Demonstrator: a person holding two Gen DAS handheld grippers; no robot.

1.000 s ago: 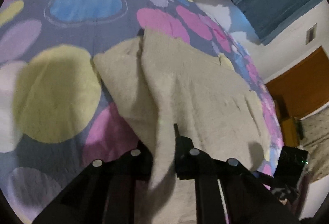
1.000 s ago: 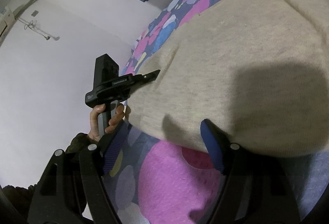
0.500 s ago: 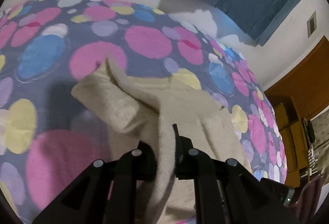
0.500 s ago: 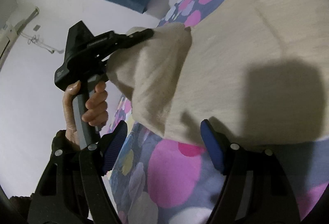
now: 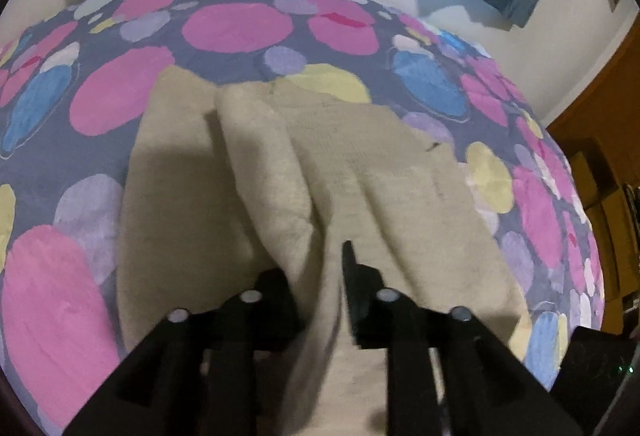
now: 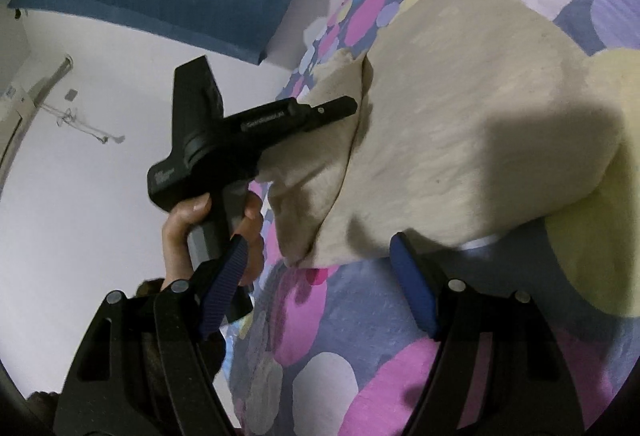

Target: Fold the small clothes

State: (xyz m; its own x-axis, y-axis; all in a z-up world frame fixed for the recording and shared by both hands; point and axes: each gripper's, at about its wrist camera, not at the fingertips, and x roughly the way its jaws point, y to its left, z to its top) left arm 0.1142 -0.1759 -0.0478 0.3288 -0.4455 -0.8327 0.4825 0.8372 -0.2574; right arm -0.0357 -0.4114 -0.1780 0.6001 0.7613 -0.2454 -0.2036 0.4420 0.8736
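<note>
Beige garment (image 5: 360,171) lies on spotted bedspread (image 5: 236,25), left edge now carried over onto body. Left gripper (image 5: 320,276) jaws opening – fold of cloth between them, slipping free. Right gripper (image 6: 324,288) wide open, empty, near garment's near edge – first fold likely done.

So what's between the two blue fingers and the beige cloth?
In the right wrist view, only bare spotted bedspread lies between the right hand-held gripper and the beige cloth; nothing sits between its open fingers.
</note>
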